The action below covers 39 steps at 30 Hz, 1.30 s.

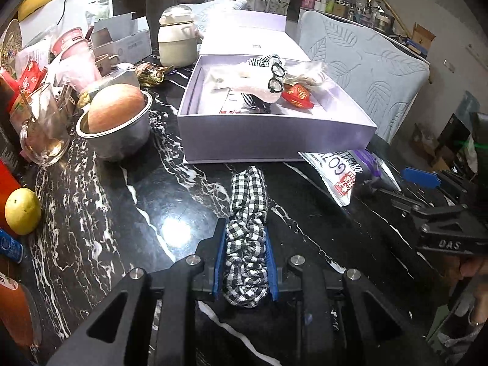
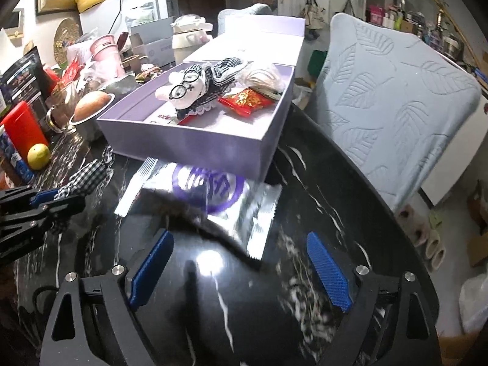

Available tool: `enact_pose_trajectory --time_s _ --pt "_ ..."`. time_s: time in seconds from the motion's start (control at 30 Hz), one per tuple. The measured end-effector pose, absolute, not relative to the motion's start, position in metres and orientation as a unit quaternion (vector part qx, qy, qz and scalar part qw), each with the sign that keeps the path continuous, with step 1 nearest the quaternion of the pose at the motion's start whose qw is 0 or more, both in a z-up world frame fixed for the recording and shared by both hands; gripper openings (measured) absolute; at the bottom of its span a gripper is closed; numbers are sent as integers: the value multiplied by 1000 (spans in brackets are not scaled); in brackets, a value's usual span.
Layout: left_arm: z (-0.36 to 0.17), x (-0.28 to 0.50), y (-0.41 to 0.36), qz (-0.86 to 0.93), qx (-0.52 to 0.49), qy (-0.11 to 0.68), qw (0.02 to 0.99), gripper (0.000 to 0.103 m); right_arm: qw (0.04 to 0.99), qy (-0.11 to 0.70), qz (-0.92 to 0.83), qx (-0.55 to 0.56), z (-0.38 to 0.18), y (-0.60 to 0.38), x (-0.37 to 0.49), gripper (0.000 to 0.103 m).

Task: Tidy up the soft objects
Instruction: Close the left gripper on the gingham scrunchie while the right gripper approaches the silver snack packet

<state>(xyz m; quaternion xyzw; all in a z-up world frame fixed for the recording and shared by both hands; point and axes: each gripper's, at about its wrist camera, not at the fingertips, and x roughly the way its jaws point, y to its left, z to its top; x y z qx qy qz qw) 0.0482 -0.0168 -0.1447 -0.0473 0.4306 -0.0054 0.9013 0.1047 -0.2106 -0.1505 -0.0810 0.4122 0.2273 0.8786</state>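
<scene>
My left gripper [image 1: 245, 228] is shut on a black-and-white checkered fabric scrunchie [image 1: 247, 201], which sticks out past the blue pads over the black marble table [image 1: 122, 213]. The right wrist view shows the same scrunchie [image 2: 85, 180] in that gripper [image 2: 58, 196] at the left. My right gripper [image 2: 238, 238] is open, with nothing between its fingers. It hovers over the table just short of a silver and purple snack packet [image 2: 213, 195]. Ahead is an open lavender box [image 2: 189, 146] holding a white plush toy with glasses [image 2: 189, 91] and a red packet [image 2: 245, 100].
The left of the table is crowded: a metal bowl [image 1: 116, 134] with a round fruit in it, a glass mug [image 1: 42, 131], a yellow lemon [image 1: 23, 212], pink cups and a cream pot [image 1: 177, 42]. A chair with a light blue cover [image 2: 396, 106] stands past the table's right edge.
</scene>
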Motion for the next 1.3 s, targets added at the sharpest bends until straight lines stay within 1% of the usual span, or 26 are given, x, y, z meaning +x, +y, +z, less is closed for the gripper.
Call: enact_pose_trajectory --time_s 0.1,0.17,0.2,0.23,0.27,0.37,0.4,0.43,0.6,1.07,1.1,1.13,1.2,1.27,1.3 --pt "-146 50 -17 -9 -48 433 900 22 874 418 236 -76 -154 -209 112 90" --pt "-146 50 -18 -11 -49 434 900 22 871 421 243 -71 -157 -208 117 88" --pt "-146 50 -18 -12 -49 434 899 22 870 421 247 -68 -158 -208 118 79" --pt "-146 51 -18 -12 -49 434 899 22 869 422 250 -65 -158 -208 119 68" --pt "-146 50 -19 -13 -48 434 900 22 867 425 254 -60 -159 -208 120 62" --pt "-144 48 -19 -13 -47 433 900 22 869 424 251 -47 -159 -211 115 54" --pt "-143 47 -20 -14 -46 432 901 22 869 423 251 -48 -158 -211 112 37" --pt "-142 45 -20 -15 -45 431 901 22 869 424 249 -51 -158 -211 109 37" --pt "-137 35 -24 -20 -46 425 904 22 870 421 249 -53 -155 -212 87 35" --pt "-137 10 -16 -9 -57 428 902 22 864 422 273 -39 -143 -194 25 36" --pt "-138 9 -15 -8 -58 428 902 22 865 422 269 -47 -142 -192 23 40" --pt "-138 8 -14 -7 -59 429 901 22 866 422 264 -53 -141 -192 24 55" --pt "-140 8 -12 -6 -62 430 901 22 872 415 250 -63 -138 -191 23 70" --pt "-140 8 -11 -6 -63 430 901 22 880 404 240 -74 -134 -192 25 72" --pt "-141 8 -10 -6 -63 430 901 22 882 402 232 -87 -133 -190 27 77"
